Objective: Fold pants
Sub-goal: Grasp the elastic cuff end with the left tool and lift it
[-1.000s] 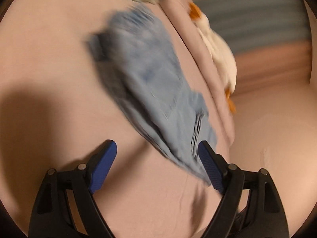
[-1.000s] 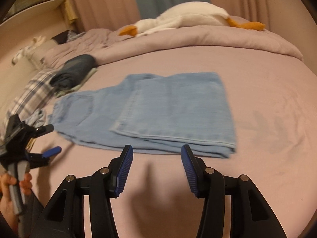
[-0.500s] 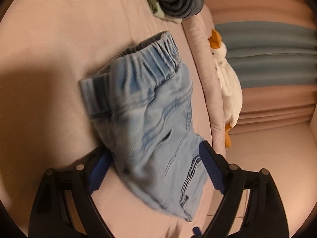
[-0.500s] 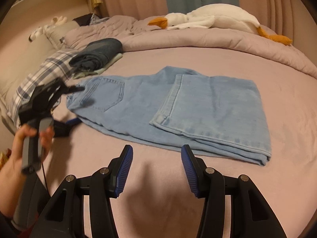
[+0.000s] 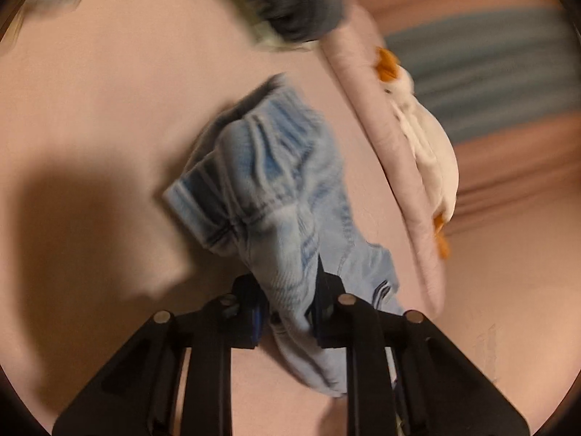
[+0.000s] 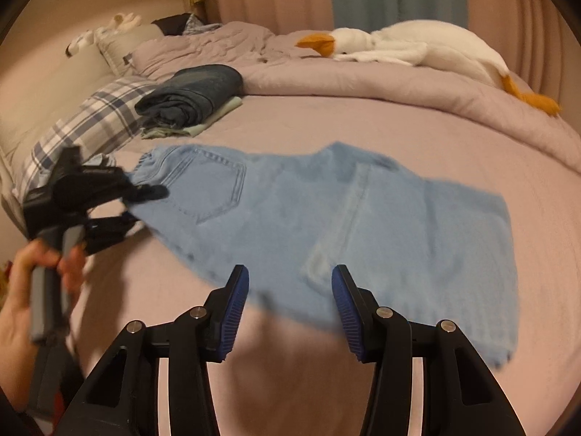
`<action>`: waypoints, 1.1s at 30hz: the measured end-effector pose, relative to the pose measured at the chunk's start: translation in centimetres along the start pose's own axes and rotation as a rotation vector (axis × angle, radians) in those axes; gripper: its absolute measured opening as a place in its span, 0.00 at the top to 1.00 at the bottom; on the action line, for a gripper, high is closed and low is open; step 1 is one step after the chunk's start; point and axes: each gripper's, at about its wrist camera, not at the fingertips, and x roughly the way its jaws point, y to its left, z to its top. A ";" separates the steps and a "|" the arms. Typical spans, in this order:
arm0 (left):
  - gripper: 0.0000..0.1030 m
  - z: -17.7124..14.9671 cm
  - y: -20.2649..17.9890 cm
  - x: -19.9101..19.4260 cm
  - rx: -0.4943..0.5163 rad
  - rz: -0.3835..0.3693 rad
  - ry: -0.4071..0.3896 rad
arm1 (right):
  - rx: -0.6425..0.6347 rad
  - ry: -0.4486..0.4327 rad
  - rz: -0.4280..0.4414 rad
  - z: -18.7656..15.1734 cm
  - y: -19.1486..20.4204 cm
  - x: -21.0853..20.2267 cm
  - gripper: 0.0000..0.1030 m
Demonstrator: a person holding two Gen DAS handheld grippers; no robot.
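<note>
Light blue jeans [image 6: 326, 225] lie on the pink bed sheet [image 6: 399, 123], the legs folded back over the upper part. My left gripper [image 5: 287, 309] is shut on the waistband end of the jeans [image 5: 276, 189], which bunches up between its fingers. In the right wrist view the left gripper [image 6: 127, 207] shows at the jeans' left end, held by a hand. My right gripper [image 6: 288, 312] is open and empty, hovering just above the near edge of the jeans, its fingers either side of the folded leg hem.
A stack of folded dark jeans [image 6: 192, 98] sits on a pale green cloth behind the pants. A plaid pillow [image 6: 90, 120] lies at the left. A white goose plush [image 6: 414, 47] rests on the rolled duvet [image 6: 363, 83] at the back.
My left gripper closed on the waistband end of the jeans, which now bunches up. My right gripper moved forward, closer to the jeans' near edge.
</note>
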 end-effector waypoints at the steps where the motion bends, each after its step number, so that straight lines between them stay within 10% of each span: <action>1: 0.81 -0.1 -0.8 -0.3 0.046 0.007 -0.013 | -0.009 0.001 0.003 0.6 0.1 0.7 0.61; 6: 0.81 -0.6 -4.1 -1.1 0.246 0.020 -0.061 | -0.010 0.039 0.040 3.4 1.1 5.3 0.80; 13: 0.81 -1.2 -6.0 -0.7 0.422 0.032 -0.071 | 0.063 0.227 0.057 4.4 0.9 11.8 0.80; 33: 0.81 -1.4 -6.6 0.1 0.497 0.056 -0.068 | 0.255 0.211 0.165 8.0 -0.4 13.7 0.80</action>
